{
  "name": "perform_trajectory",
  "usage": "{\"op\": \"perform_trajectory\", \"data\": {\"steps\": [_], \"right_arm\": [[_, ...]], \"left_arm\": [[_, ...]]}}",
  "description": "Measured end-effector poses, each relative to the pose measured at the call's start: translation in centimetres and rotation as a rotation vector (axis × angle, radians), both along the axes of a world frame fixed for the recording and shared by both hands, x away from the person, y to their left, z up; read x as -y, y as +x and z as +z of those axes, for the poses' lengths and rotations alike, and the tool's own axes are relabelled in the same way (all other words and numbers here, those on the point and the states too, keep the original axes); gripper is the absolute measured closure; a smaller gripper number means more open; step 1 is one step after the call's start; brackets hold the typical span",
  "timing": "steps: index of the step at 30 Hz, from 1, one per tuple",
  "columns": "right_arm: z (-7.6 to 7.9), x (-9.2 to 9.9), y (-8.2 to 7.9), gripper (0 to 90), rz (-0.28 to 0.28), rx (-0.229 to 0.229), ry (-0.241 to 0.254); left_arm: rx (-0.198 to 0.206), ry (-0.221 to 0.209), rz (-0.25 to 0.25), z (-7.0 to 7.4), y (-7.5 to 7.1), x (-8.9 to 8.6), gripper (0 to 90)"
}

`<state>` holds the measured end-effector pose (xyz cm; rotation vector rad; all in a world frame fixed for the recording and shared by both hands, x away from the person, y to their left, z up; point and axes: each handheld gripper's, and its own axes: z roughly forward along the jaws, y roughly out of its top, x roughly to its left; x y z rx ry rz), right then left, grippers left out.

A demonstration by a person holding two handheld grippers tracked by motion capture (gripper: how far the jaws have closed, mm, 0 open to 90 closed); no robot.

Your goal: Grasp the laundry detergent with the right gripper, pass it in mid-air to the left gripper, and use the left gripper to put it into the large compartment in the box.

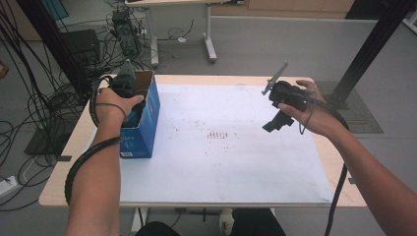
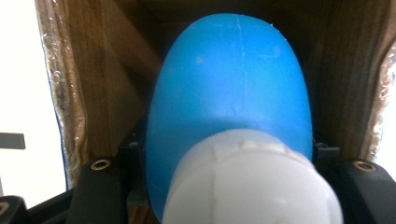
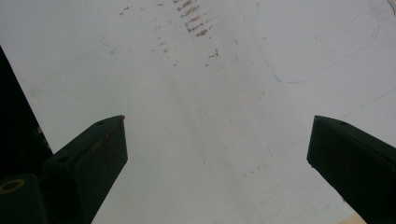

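White screw cap (image 2: 252,182) of blue bottle (image 2: 233,88) closest to lens in left gripper view, ribbed and rounded, low in frame. Bottle body beyond it, smooth blue plastic, faint seam down the middle. Long axis running straight away from the camera: cap end toward the gripper, rounded far end pointing into the cardboard box (image 2: 116,79). Clamped between the black jaws of the left gripper (image 2: 231,163), one jaw at each flank of the bottle near the cap. Brown cardboard walls close on both sides, crinkled clear tape along the box edges.

Seen from the high view: left gripper (image 1: 123,83) held down into the open top of the blue box (image 1: 142,125), standing at the left edge of the desk (image 1: 64,147), with the left hand (image 1: 113,105) wrapped around the gripper body and a ribbed cable trailing back along the forearm. Bottle hidden inside the box from this angle, so tilt against the desk impossible to judge.

Right gripper (image 1: 275,123) well apart, held above the right part of the white sheet (image 1: 221,167) in the right hand (image 1: 310,113), angled down and toward the middle. Jaws wide apart in the right gripper view (image 3: 217,154), nothing between them, stained white sheet underneath. Brownish smudges near the sheet's middle.
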<state>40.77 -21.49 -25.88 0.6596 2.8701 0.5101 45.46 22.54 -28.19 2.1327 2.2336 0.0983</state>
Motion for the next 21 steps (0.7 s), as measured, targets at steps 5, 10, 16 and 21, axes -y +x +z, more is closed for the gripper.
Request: {"op": "perform_trajectory", "data": {"steps": [5,10,16,21], "right_arm": [[0.08,0.09,0.00,4.9,-0.002,0.001,0.002],[0.08,0.10,-0.01,4.9,-0.003,0.002,0.003],[0.08,0.14,0.00,4.9,-0.004,0.004,0.004],[0.08,0.08,-0.02,4.9,-0.003,0.003,0.003]], "left_arm": [[0.001,-0.002,0.003,0.00,-0.02,-0.04,37.2],[0.001,-0.001,0.002,-0.01,0.00,-0.03,37.2],[0.000,-0.002,0.002,0.00,-0.03,-0.05,37.2],[0.005,0.003,0.001,-0.02,-0.06,0.04,37.2]]}}
